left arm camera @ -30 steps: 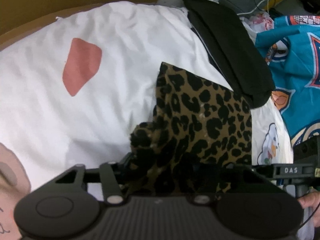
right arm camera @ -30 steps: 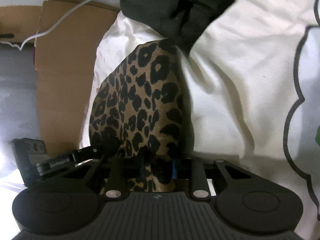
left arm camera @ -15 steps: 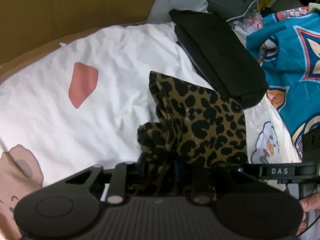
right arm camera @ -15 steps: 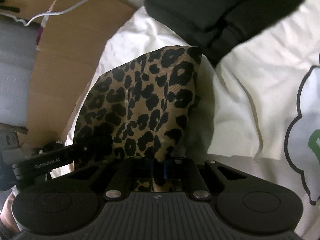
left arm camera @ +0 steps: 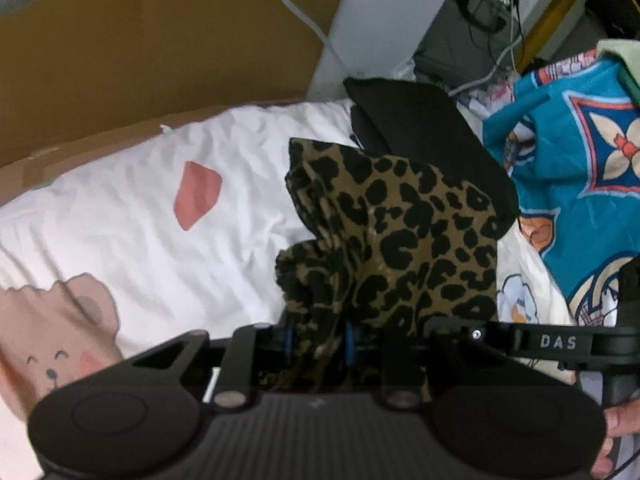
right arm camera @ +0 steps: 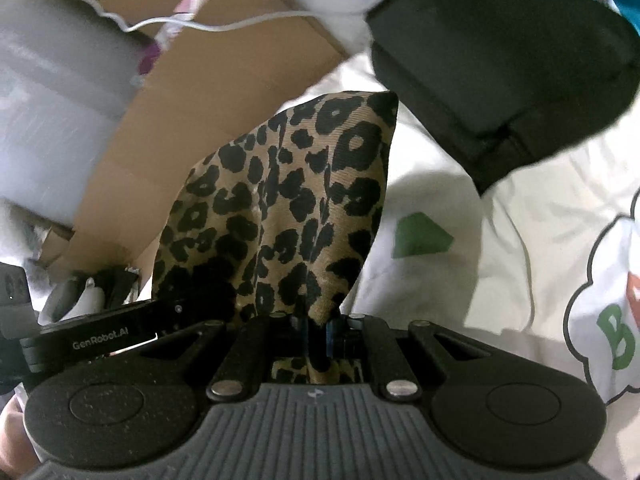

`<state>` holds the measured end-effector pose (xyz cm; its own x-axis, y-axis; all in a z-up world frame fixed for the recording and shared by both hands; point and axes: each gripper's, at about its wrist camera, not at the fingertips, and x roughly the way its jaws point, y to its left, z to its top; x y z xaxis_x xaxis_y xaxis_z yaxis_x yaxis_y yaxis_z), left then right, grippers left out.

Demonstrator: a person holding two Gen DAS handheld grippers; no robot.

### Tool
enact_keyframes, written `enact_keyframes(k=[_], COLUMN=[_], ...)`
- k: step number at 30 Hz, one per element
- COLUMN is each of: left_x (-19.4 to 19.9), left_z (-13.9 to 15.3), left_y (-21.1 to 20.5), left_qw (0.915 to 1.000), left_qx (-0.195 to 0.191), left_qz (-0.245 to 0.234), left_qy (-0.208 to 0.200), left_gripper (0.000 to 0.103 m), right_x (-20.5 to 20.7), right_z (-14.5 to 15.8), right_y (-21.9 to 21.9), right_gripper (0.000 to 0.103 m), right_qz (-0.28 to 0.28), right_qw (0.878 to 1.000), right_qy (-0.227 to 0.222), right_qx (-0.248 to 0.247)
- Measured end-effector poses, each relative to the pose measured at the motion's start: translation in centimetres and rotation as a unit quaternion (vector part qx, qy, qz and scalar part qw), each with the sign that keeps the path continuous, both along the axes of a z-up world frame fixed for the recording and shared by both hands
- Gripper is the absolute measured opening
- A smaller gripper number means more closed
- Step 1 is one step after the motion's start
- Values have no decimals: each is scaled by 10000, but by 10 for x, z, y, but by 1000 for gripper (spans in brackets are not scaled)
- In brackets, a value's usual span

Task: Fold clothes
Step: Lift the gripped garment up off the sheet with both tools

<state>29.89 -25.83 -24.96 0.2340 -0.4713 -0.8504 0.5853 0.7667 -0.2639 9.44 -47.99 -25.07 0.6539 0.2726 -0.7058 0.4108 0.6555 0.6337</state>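
A leopard-print garment [left arm camera: 400,236] hangs lifted off the white printed bedsheet [left arm camera: 120,220]. My left gripper [left arm camera: 320,340] is shut on a bunched fold of its near edge. In the right wrist view the same leopard garment [right arm camera: 288,208] rises as a peaked sheet, and my right gripper [right arm camera: 316,336] is shut tight on its lower edge. The other gripper's black bar crosses the lower side of each view. The far corner of the garment stands free above the sheet.
A folded black garment [left arm camera: 424,136] lies just behind the leopard one. A teal printed cloth [left arm camera: 580,160] is heaped at the right. A brown cardboard sheet [left arm camera: 140,60] borders the bed at the back, with white cables [right arm camera: 200,24] and grey boxes beyond.
Both grippers have closed on the leopard garment's near edge and risen with it. The cloth has lifted off the sheet and more of the cardboard and room shows behind.
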Motion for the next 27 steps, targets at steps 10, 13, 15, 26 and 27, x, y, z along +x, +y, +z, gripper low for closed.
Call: enact_keyframes(k=[10,13,15,26,27], left_x=[-40,-47,-52,-66,-66], left_z=[52,60,66,87,88], left_y=[30,38,43,52,52], left_qw=[9962,9945,9930,9866,9858], left_qx=[-306,-356,-399,-708,-712], left_qz=[423,537,633,963,998], left_qy=[-691,-829,-917,-1108,-1150], left_gripper=[24,24,24,24,24], right_x=[-1,-4,-4,-10,-11], right_z=[72,84,89,128,130], right_y=[30,37,41,55,56], right_gripper=[6,6,6,6,6], right_qz=[493,624,697,960,977], right_qw=[9929,9898,9883,9758,9749], right_qy=[-601,-703,-767,-1145,-1180], right_qx=[-903,-1066,-1116,-1596,-1615])
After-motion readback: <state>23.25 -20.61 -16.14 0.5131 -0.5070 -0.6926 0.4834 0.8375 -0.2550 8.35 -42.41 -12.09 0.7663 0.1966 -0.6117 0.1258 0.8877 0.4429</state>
